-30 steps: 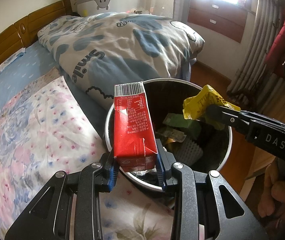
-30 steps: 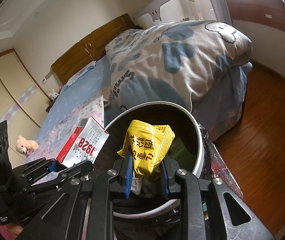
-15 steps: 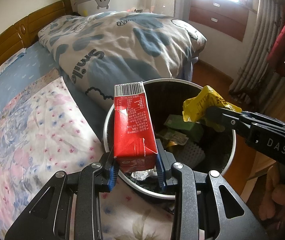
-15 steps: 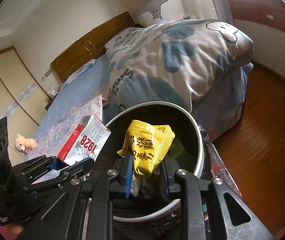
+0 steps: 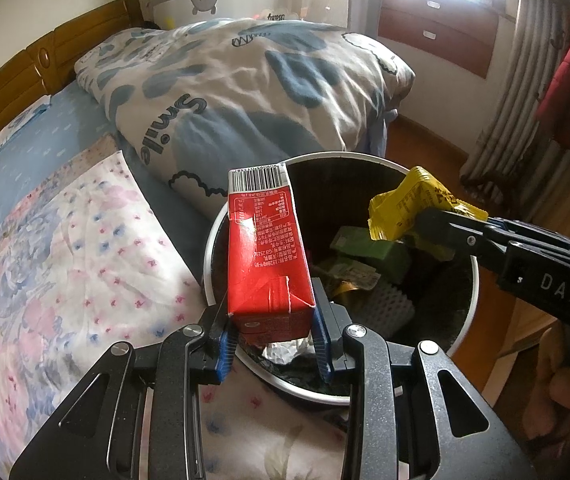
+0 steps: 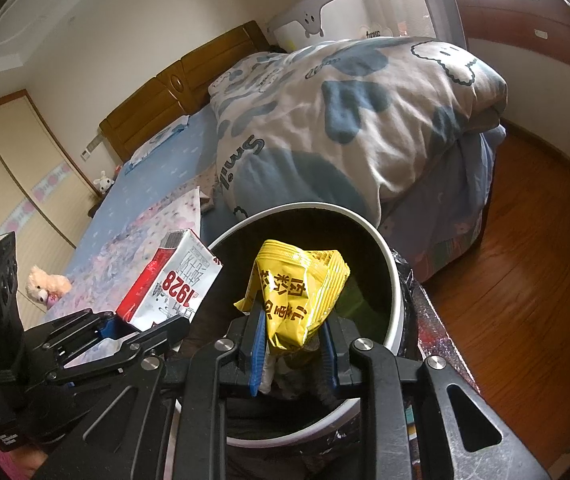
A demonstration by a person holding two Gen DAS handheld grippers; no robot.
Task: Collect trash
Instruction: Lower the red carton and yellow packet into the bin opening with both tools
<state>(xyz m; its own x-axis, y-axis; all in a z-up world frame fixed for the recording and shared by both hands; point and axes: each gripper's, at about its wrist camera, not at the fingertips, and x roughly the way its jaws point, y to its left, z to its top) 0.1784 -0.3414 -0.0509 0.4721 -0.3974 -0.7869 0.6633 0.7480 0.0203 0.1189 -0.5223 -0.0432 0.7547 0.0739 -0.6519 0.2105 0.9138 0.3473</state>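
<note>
The bed (image 5: 65, 200) fills the left and upper part of both views, with the folded cloud-print duvet (image 5: 253, 92) heaped across its far half. Below the duvet, at the centre of each frame, stands the white-rimmed trash bin (image 5: 471, 312), lined in black and already holding green packaging, a white ridged piece and some crumpled foil.

You are at the drop-off step: both pieces of trash are carried to the bin and neither is released yet. Your left gripper (image 5: 271, 354) is clamped on the lower end of the red milk carton (image 5: 267, 248), which stands upright with its barcode end uppermost, over the bin's left rim in the left wrist view. Your right gripper (image 6: 295, 354) is clamped on the lower part of the yellow snack packet (image 6: 299, 292), whose crumpled top rises above the jaws over the bin's dark mouth.

The packet looks ready to fall inside once you part those jaws. The carton seems to sit closer to the rim, so I would carry it a little further over the opening before letting go, or it may tip onto the floral sheet (image 5: 45, 264).
</note>
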